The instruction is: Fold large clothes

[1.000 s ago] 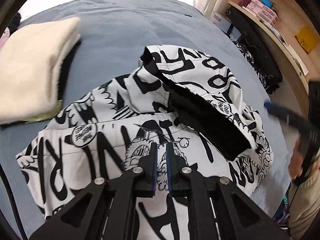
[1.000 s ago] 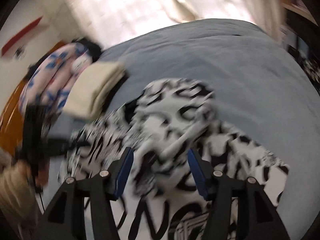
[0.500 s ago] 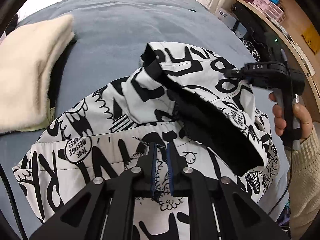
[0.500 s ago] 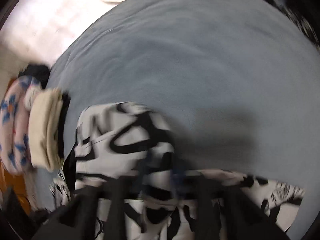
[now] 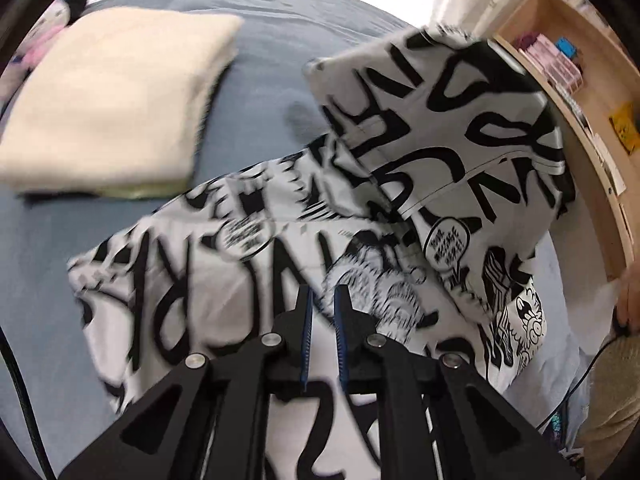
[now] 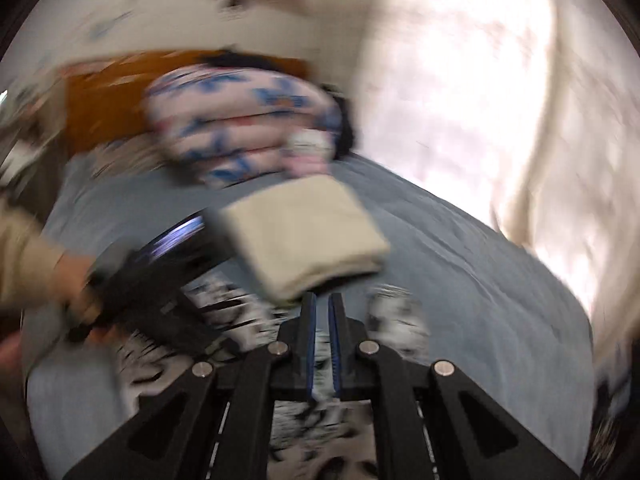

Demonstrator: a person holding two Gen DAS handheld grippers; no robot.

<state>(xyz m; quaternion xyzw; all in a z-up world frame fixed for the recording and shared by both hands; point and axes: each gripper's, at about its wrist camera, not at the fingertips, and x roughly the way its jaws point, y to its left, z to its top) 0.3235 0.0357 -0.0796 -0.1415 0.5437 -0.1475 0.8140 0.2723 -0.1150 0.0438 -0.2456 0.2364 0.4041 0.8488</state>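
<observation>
A white garment with black cartoon print (image 5: 248, 248) lies on the blue-grey bed (image 5: 272, 64). One part of it (image 5: 448, 120) is lifted in the air at the right. My left gripper (image 5: 322, 300) is shut, its tips down on the garment near me. My right gripper (image 6: 322, 304) is shut on a piece of the garment (image 6: 320, 384), held up above the bed. The right view is blurred by motion. The left hand and its gripper (image 6: 132, 280) show at the left of the right wrist view.
A folded cream cloth (image 5: 116, 96) lies on the bed at the far left, also in the right wrist view (image 6: 308, 232). A folded pink and blue quilt (image 6: 244, 120) sits by the headboard. Wooden shelves (image 5: 580, 80) stand at the right.
The right gripper has shut on the garment and lifted a part of it up, swinging toward the left. The left gripper stays shut on the garment.
</observation>
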